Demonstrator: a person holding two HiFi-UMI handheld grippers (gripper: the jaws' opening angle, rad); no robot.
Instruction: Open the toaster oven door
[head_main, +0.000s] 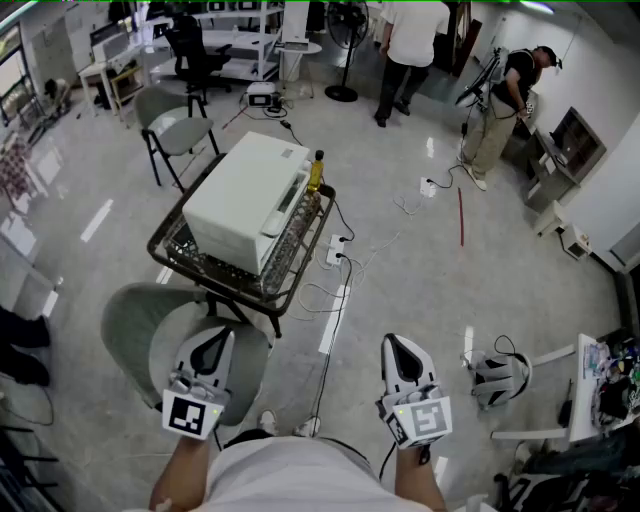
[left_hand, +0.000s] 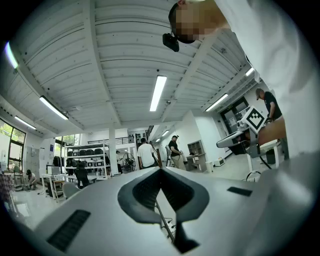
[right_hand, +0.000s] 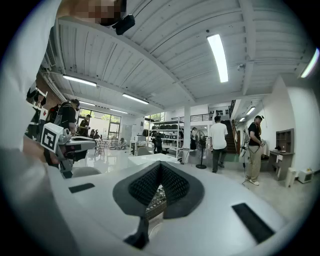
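A white toaster oven (head_main: 248, 197) sits in a wire basket on a small dark-framed cart (head_main: 170, 252), a little ahead of me in the head view. Its door faces right and is closed. My left gripper (head_main: 212, 345) and right gripper (head_main: 400, 347) are held low near my body, well short of the oven. Both are shut with nothing between the jaws. The right gripper view shows the oven's white top (right_hand: 150, 160) just beyond the closed tips (right_hand: 160, 164). In the left gripper view the closed tips (left_hand: 160, 170) point across the room.
A yellow bottle (head_main: 316, 170) stands at the cart's far corner. A grey chair (head_main: 135, 335) is under my left gripper and another chair (head_main: 178, 130) stands behind the cart. Cables and a power strip (head_main: 335, 250) lie on the floor right of the cart. Two people (head_main: 405, 50) stand farther back.
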